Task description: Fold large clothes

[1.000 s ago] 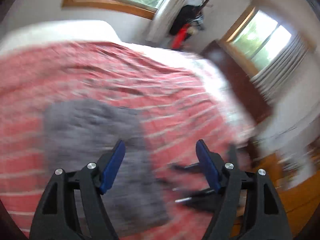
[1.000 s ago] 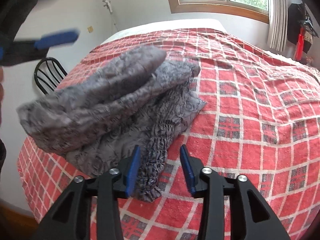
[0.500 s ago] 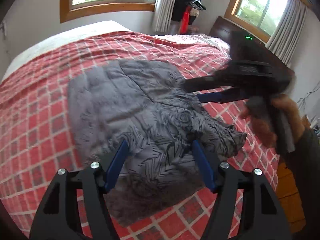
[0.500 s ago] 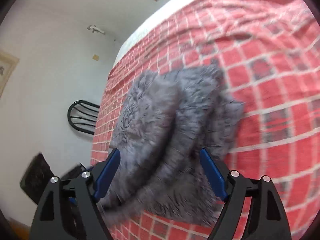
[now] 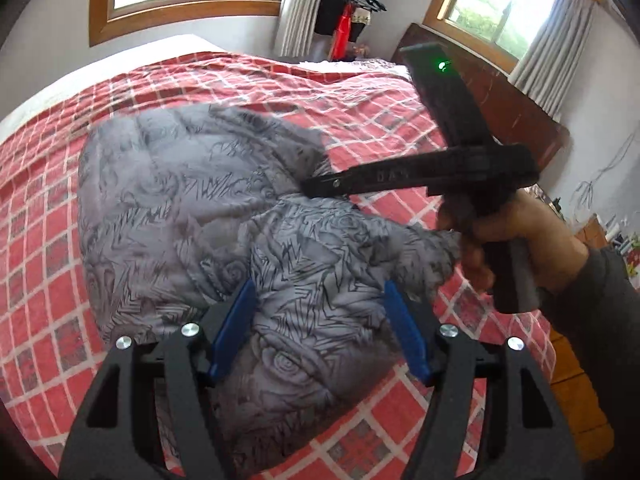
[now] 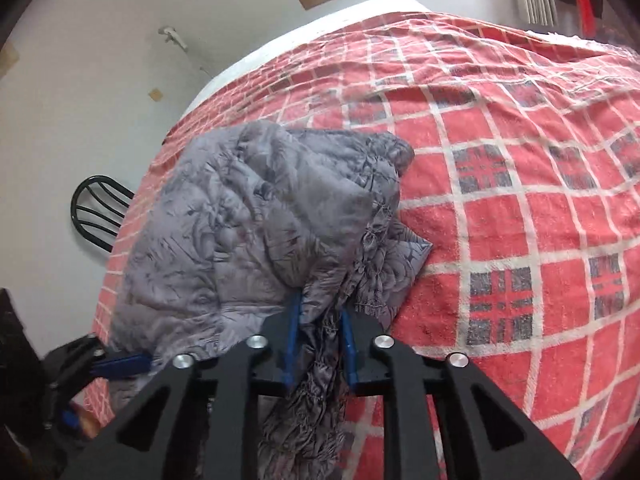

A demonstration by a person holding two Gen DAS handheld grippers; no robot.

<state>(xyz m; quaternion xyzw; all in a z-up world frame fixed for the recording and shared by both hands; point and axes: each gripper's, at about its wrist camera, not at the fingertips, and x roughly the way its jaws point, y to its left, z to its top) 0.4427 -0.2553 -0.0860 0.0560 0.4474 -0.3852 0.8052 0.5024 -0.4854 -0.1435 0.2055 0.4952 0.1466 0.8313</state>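
One grey garment [image 6: 248,216]: right gripper [image 6: 319,346] pinching it, left gripper [image 5: 316,332] spread.

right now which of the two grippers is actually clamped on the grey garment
The right gripper: its jaws have just closed, pinching a bunched edge of the grey patterned garment. The left gripper is open above it.

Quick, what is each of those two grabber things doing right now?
Left gripper: open, its jaws over the grey garment, not pinching it.
Right gripper: jaws just closed, now shut on a bunched fold of the grey garment.
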